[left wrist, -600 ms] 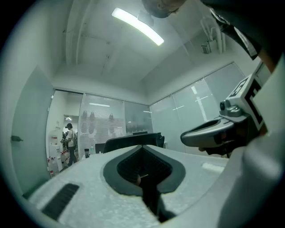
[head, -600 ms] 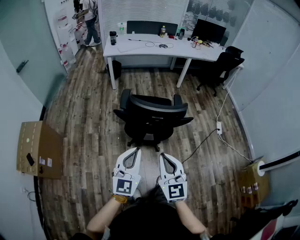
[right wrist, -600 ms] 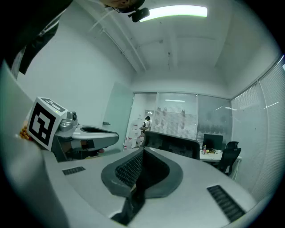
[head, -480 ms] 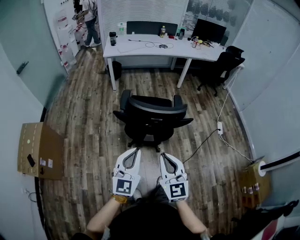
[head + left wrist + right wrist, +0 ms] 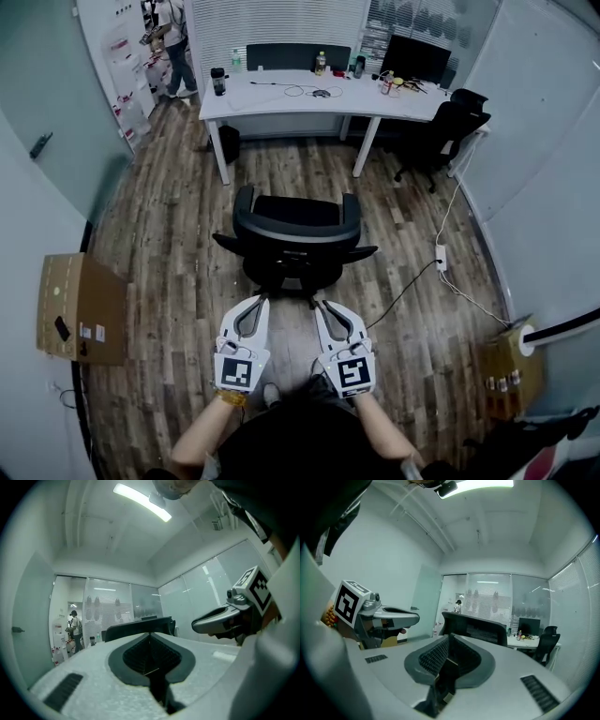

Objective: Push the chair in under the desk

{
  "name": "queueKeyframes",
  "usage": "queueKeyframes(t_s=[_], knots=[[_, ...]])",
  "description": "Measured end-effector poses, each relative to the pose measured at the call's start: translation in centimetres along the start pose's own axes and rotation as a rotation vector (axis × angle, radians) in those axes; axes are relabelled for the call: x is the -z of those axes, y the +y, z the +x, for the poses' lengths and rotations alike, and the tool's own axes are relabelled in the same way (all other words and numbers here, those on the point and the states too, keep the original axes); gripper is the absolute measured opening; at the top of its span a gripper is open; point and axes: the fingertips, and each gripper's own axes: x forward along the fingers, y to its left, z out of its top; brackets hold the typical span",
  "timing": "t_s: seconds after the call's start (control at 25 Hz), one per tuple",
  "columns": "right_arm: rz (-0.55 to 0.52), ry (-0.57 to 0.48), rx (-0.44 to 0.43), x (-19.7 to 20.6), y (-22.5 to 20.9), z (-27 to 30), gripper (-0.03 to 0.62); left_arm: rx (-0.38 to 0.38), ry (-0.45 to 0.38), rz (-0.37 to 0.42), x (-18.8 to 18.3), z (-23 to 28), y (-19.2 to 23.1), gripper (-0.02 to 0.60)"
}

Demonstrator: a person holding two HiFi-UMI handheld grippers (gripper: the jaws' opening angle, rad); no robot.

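A black office chair (image 5: pixel 296 236) stands on the wood floor with its backrest toward me, well short of the white desk (image 5: pixel 281 96) behind it. My left gripper (image 5: pixel 259 302) and right gripper (image 5: pixel 322 307) are side by side just short of the backrest, apart from it. Both are shut with nothing between the jaws. In the left gripper view the backrest's top (image 5: pixel 136 627) shows over the closed left gripper (image 5: pixel 150 635), with the right gripper (image 5: pixel 220 618) beside it. In the right gripper view the chair (image 5: pixel 476 627) stands ahead of the right gripper (image 5: pixel 450 636).
A second black chair (image 5: pixel 441 127) sits at the desk's right end by a monitor (image 5: pixel 415 59). A cardboard box (image 5: pixel 80 305) leans at the left wall. A power strip (image 5: pixel 439 255) and cable (image 5: pixel 408 281) lie on the floor at right. A person (image 5: pixel 173 42) stands far back left.
Both grippers have come a little nearer the chair's back and shifted slightly left in the view. The backrest now faces me more squarely.
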Motion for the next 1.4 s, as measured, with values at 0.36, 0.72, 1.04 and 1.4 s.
queueKeyframes(t_s=[0.36,0.72,1.04,1.4], knots=[[-0.005,0.007,-0.034,1.4,-5.9,1.5,0.06,-0.017,0.052,0.053,1.2,4.2,-0.9,0.028],[-0.006,0.023,-0.1,3.4,-10.8,3.2,0.078,-0.04,0.092,0.159,2.5,7.3,-0.5,0.052],[-0.095,0.052,-0.191,5.7,-13.8,4.7,0.098,-0.081,0.187,0.229,5.0,7.5,2.1,0.074],[-0.29,0.123,-0.209,8.2,-14.4,7.5,0.129,0.008,0.286,0.354,9.2,8.1,7.7,0.119]])
